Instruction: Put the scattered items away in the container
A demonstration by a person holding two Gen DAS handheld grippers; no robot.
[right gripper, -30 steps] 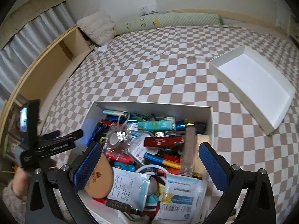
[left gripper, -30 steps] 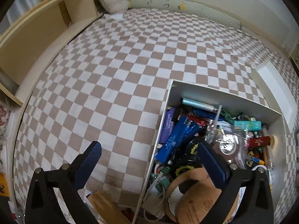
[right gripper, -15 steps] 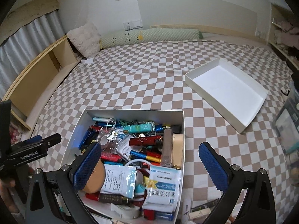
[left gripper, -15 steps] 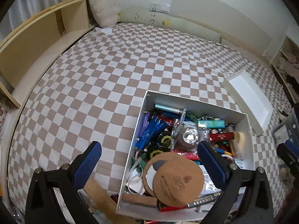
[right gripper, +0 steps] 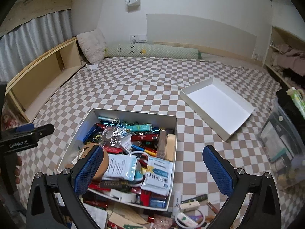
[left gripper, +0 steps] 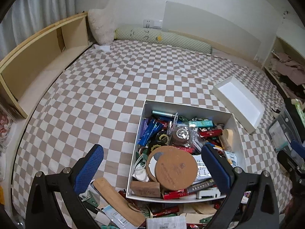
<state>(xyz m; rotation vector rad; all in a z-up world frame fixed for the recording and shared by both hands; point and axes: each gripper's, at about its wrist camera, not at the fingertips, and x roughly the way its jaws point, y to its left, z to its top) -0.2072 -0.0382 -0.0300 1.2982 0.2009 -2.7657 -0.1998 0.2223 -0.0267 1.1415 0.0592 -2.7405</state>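
On the checkered bed [left gripper: 118, 80] sits a white box [left gripper: 187, 110] heaped with small things: a round cork coaster [left gripper: 175, 168] on top near its front, blue packets [left gripper: 149, 131] along its left wall, a red tube [left gripper: 209, 133] and a teal tube [left gripper: 201, 123] toward the back; its lid [right gripper: 217, 106] lies upturned, apart to the right; more scattered items [right gripper: 190, 204] lie on the bed in front of the box, among them a wooden comb [left gripper: 118, 200] just beside its front left corner; the left tool [left gripper: 152, 169] hangs above the box's front edge, blue pads wide apart and holding nothing; the right tool [right gripper: 152, 168] hovers over the box's near right part, likewise spread wide and empty; a hand [right gripper: 17, 168] grips the left tool's handle at the edge of the right wrist view.
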